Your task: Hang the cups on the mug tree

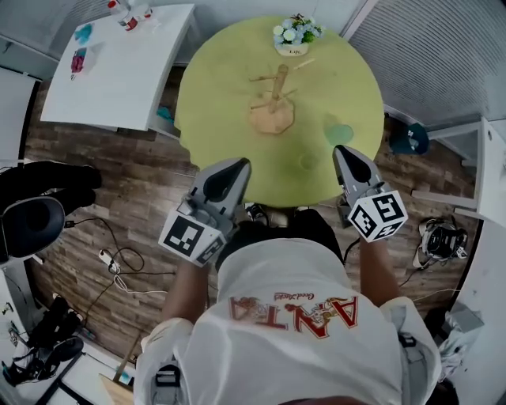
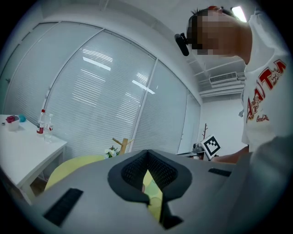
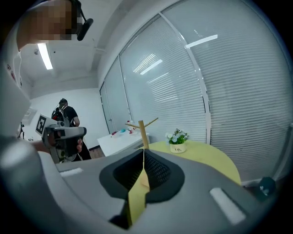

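A wooden mug tree (image 1: 274, 100) stands bare near the middle of the round yellow-green table (image 1: 221, 87); it also shows as the mug tree (image 2: 122, 145) and the mug tree (image 3: 143, 130) in the two gripper views. A pale green cup (image 1: 340, 131) and a smaller green cup (image 1: 307, 162) sit on the table's near right part. My left gripper (image 1: 240, 165) hovers at the near table edge, its jaws together and empty. My right gripper (image 1: 341, 151) is over the near right edge, close to the cups, shut on nothing. Each gripper view shows only a thin sliver between the pads.
A flower pot (image 1: 294, 36) stands at the table's far side behind the tree. A white table (image 1: 118, 71) with bottles (image 1: 130, 12) is at the left. A black chair (image 1: 32, 221) and cables lie on the wood floor; a dark bag (image 1: 409, 138) sits at the right.
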{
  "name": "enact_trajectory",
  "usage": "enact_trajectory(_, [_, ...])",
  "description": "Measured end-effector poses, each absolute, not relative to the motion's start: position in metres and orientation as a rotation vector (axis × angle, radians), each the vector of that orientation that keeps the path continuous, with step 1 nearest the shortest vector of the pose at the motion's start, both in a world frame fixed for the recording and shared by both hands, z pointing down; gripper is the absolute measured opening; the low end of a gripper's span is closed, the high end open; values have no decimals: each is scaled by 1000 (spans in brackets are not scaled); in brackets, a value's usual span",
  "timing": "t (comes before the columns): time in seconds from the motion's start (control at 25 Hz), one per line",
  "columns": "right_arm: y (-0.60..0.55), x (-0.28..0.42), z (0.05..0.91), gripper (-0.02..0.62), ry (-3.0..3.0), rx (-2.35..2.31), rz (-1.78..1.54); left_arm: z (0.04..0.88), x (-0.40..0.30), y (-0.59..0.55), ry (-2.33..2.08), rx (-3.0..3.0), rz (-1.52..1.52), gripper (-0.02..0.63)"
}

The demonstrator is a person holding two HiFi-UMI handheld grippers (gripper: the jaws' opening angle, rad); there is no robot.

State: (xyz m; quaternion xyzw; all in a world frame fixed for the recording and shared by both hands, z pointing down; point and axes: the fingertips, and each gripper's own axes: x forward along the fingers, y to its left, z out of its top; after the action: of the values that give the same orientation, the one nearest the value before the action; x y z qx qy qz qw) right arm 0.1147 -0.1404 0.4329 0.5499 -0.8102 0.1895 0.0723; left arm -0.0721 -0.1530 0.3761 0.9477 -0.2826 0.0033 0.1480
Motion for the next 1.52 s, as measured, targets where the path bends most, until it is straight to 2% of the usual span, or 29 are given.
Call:
enact_trajectory(0.04, [-145,115,438,-3,-2432,1626,571,378,-71,-156,-822,2721,18,9])
enact_trajectory(0.12, [-153,116,453,41,-2423,1545,579,380,-65,-163,-844,2712,42,9])
enact_trajectory(0.32, [-160,105,517,222,-2313,1187,569,383,-42,-170,-919,2674,80,9])
enact_trajectory(0.4, [-156,98,547,275,-2249,1029,566,386,-36,-171,-949,2648,88,9])
enact_trajectory(0.56, [-142,85,611,333,-2124,744,545,396,-29,-177,-1005,2588,102,9])
enact_trajectory(0.76, [-124,73,662,339,-2063,545,511,398,-27,-176,-1059,2547,97,9])
enact_trajectory(1.0, [-120,73,694,328,-1966,531,402,402,-37,-172,-1078,2512,113,9])
enact_trajectory(1.04, [-123,74,693,308,-1963,544,400,402,-38,-173,-1080,2510,111,9])
enact_trajectory(1.24, [-137,74,674,302,-2029,627,484,403,-40,-180,-1071,2516,94,9])
enact_trajectory(1.52, [-177,109,616,281,-2192,891,825,403,-33,-186,-1036,2526,77,9])
